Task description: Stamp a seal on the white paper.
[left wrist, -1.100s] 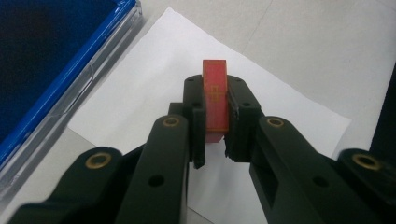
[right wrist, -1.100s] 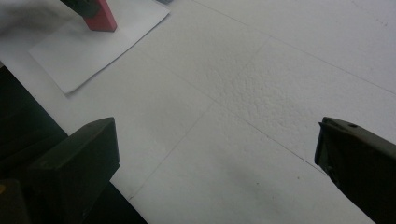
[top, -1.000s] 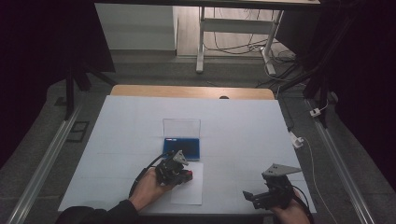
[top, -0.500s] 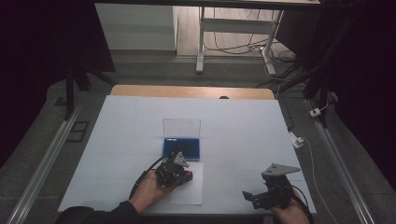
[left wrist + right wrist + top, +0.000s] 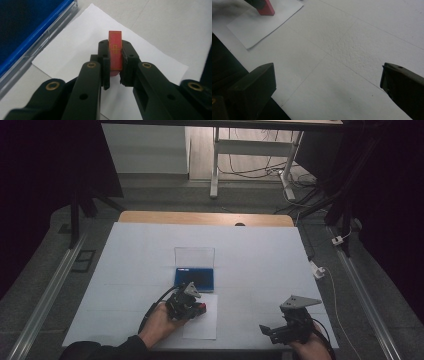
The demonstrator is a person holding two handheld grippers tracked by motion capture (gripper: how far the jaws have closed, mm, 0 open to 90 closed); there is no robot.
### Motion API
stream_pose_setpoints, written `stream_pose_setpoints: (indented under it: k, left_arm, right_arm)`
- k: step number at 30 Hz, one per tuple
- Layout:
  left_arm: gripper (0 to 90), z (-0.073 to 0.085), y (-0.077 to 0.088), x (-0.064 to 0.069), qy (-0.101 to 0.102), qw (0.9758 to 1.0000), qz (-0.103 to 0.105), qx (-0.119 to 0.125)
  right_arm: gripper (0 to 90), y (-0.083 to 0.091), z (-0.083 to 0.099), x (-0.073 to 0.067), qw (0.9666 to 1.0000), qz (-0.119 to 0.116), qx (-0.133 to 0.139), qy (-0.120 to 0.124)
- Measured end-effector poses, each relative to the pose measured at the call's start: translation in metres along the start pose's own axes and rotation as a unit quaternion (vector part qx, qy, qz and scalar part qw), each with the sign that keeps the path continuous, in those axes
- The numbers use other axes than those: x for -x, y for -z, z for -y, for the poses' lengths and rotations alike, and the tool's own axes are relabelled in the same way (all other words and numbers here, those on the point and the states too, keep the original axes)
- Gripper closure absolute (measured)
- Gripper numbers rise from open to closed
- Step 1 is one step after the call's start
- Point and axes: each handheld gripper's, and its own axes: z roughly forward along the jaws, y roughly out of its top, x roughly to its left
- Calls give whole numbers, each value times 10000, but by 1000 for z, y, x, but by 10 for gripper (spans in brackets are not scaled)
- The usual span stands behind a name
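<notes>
1. While the wide white-covered table (image 5: 250, 255) lies mostly bare, the work sits near its front edge, so I judge the job to be around its middle.
2. Beside it, the open clear plastic case with a dark blue ink pad (image 5: 195, 276) suggests inking is done or close at hand.
3. Just in front lies the white paper sheet (image 5: 140, 55); no printed mark shows on it, so stamping looks undone.
4. Over the sheet, the left gripper (image 5: 115, 63) clenches the small red block stamp with gold lines (image 5: 115, 51).
5. Well apart, the right gripper (image 5: 328, 82) idles with jaws spread wide, holding nothing.
</notes>
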Motion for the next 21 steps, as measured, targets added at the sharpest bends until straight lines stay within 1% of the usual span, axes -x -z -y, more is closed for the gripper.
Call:
stream_pose_setpoints:
  k: [1,5,8,11,16,21]
  left_arm:
    - [801,0,0,0,-13,10000,-18,-3]
    - [800,1,0,-5,90,9999,132,16]
    - [799,-1,1,-7,84,9998,187,-23]
    - [798,0,1,-9,165,9996,245,14]
    - [796,-2,2,-10,106,9996,249,-61]
    - [794,-2,2,-13,182,9992,350,-62]
  right_arm:
    - [1,0,0,0,10000,-1,1,1]
    - [1,0,0,0,10000,-2,1,4]
    - [1,0,0,0,10000,-5,13,14]
    - [1,0,0,0,10000,-7,4,5]
    - [1,1,0,0,10000,-10,12,12]
    - [1,1,0,0,10000,-16,19,14]
